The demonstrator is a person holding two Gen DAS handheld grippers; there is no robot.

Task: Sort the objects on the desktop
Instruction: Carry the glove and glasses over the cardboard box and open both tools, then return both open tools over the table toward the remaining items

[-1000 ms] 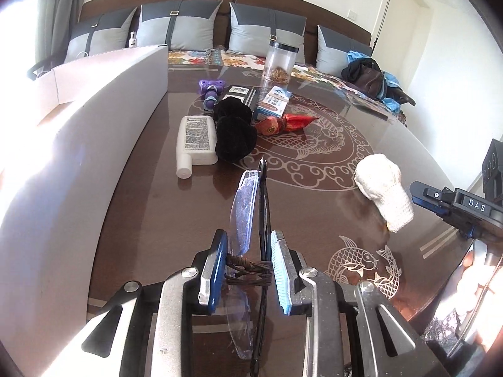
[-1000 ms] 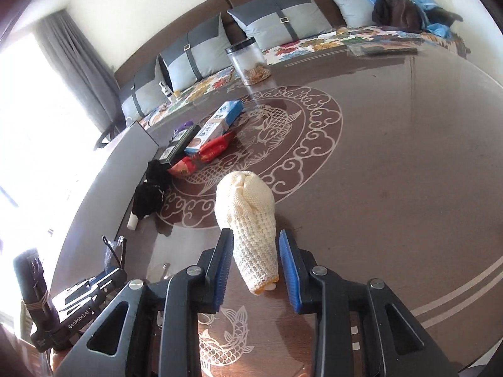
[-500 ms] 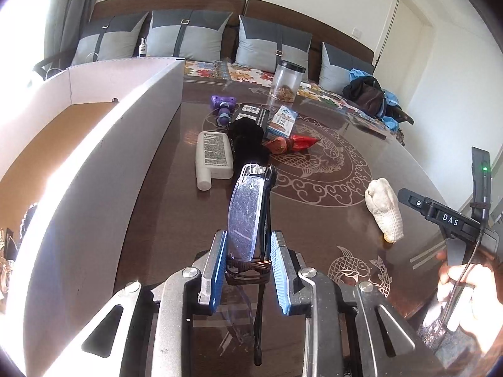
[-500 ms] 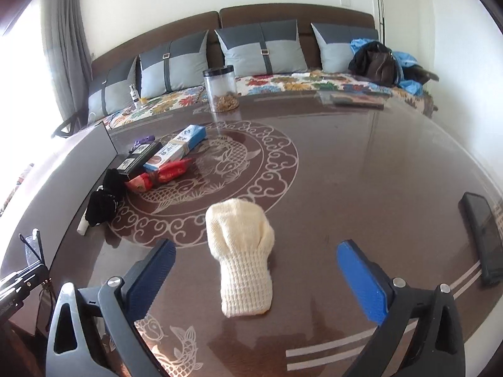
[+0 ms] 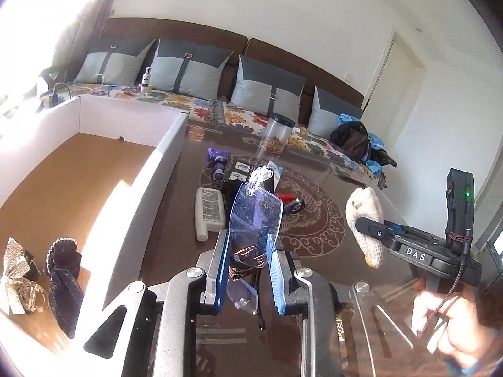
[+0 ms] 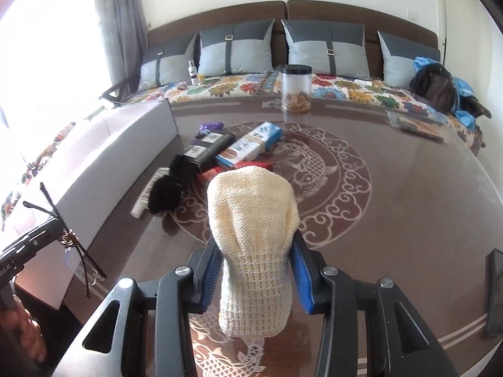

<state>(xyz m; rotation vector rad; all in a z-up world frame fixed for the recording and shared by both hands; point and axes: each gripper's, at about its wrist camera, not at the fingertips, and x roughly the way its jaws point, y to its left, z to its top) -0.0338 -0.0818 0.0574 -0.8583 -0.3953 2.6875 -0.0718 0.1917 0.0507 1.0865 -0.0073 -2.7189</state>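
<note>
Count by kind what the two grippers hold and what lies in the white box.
Glasses: 1
Knitted pieces: 2, the cream one held, the dark one boxed
Silver bow: 1
Total: 4

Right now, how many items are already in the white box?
2 visible: a silver glittery bow and a dark fabric piece, side by side at the near end of the white box. More may be hidden nearer.

The brown table (image 6: 393,207) was smooth and shiny. The cream sock (image 6: 251,220) was rough knitted wool, and the glasses (image 5: 254,220) had clear shiny plastic. The box (image 5: 147,194) was matt white cardboard.
</note>
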